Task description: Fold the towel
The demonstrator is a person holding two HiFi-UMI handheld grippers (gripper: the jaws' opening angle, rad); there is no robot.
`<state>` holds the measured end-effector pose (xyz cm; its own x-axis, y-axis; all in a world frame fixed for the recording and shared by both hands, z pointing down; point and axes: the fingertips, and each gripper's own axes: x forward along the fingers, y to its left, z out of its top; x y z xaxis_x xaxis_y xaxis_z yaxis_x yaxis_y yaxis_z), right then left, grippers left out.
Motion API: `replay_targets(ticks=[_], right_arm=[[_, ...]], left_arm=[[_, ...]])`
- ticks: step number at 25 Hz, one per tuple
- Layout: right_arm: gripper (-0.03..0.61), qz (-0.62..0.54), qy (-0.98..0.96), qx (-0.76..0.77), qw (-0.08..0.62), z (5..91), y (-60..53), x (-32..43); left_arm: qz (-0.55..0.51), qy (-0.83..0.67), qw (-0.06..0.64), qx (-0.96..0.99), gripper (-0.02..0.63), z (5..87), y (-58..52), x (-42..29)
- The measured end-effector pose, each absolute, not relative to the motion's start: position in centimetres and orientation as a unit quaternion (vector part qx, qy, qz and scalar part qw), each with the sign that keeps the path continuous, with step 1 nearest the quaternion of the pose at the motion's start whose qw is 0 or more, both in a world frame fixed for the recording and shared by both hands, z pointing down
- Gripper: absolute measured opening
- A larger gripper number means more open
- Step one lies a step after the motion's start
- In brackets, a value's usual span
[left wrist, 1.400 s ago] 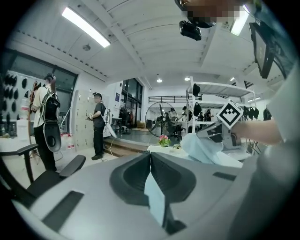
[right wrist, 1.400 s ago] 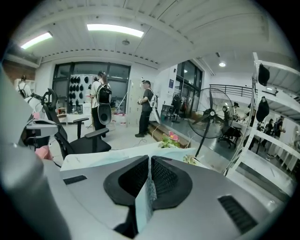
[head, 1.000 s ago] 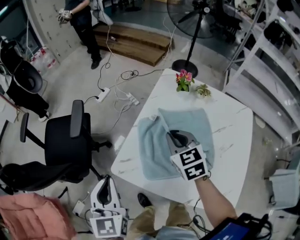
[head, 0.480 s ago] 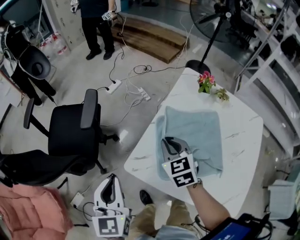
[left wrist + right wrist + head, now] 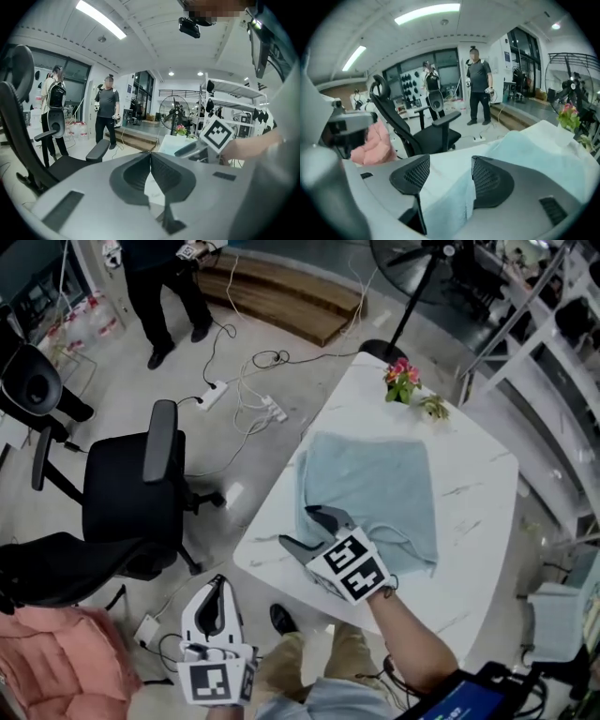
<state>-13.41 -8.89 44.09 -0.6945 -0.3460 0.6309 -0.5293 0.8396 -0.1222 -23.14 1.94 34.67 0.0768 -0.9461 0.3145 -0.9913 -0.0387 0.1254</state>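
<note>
The light blue towel lies folded on the white marble table. My right gripper hovers at the towel's near left corner, its jaws opening wide. In the right gripper view, a fold of the towel lies between the spread jaws of the right gripper, but the pads do not press on it. My left gripper hangs below the table's near edge, over the floor. Its jaws are shut with nothing between them, as the left gripper shows in its own view.
A black office chair stands left of the table, with a pink cloth near it. A pink flower pot and a small plant sit at the table's far corner. Cables lie on the floor near a standing person.
My right gripper drew back toward the towel's near left corner and opened, letting go of the towel, which now lies folded. The left gripper stayed shut beside the table.
</note>
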Motion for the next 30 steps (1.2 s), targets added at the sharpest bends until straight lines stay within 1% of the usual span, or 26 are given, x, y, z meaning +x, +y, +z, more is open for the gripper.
replay_targets(ticks=[3, 5, 9, 13, 15, 16, 17, 18, 26, 30], right_arm=[[0.291, 0.127, -0.921, 0.246, 0.275, 39.0, -8.7, -10.9], [0.291, 0.111, -0.917, 0.253, 0.287, 38.3, -8.3, -8.2], [0.242, 0.092, -0.902, 0.244, 0.343, 42.4, -5.5, -4.1], [0.203, 0.036, -0.897, 0.245, 0.367, 46.1, -4.2, -3.3], [0.173, 0.008, -0.886, 0.260, 0.384, 47.1, -5.2, -2.9], [0.133, 0.000, -0.880, 0.268, 0.393, 47.4, -5.7, -2.7], [0.070, -0.002, -0.876, 0.272, 0.398, 47.7, -6.1, -2.6], [0.034, -0.002, -0.876, 0.270, 0.400, 47.9, -6.1, -2.7], [0.026, 0.019, -0.898, 0.204, 0.389, 42.9, -0.5, -7.8], [0.029, 0.025, -0.895, 0.190, 0.403, 44.0, 1.6, -10.2]], left_arm=[[0.060, -0.655, 0.141, 0.740, 0.008, 33.7, 0.8, -21.1], [0.062, -0.644, 0.146, 0.748, 0.009, 33.4, 0.3, -19.9], [0.063, -0.636, 0.144, 0.756, 0.008, 33.1, -0.2, -18.7], [0.080, -0.630, 0.155, 0.756, 0.009, 34.6, 0.8, -18.5], [0.081, -0.630, 0.160, 0.756, 0.008, 35.3, 1.2, -18.6], [0.079, -0.631, 0.159, 0.755, 0.009, 35.4, 1.3, -18.7], [0.078, -0.633, 0.159, 0.753, 0.008, 35.5, 1.3, -18.9], [0.078, -0.635, 0.159, 0.752, 0.009, 35.6, 1.4, -19.1], [0.050, -0.639, 0.144, 0.754, 0.008, 33.2, 1.4, -20.0], [0.044, -0.635, 0.140, 0.758, 0.008, 32.6, 1.4, -20.2]])
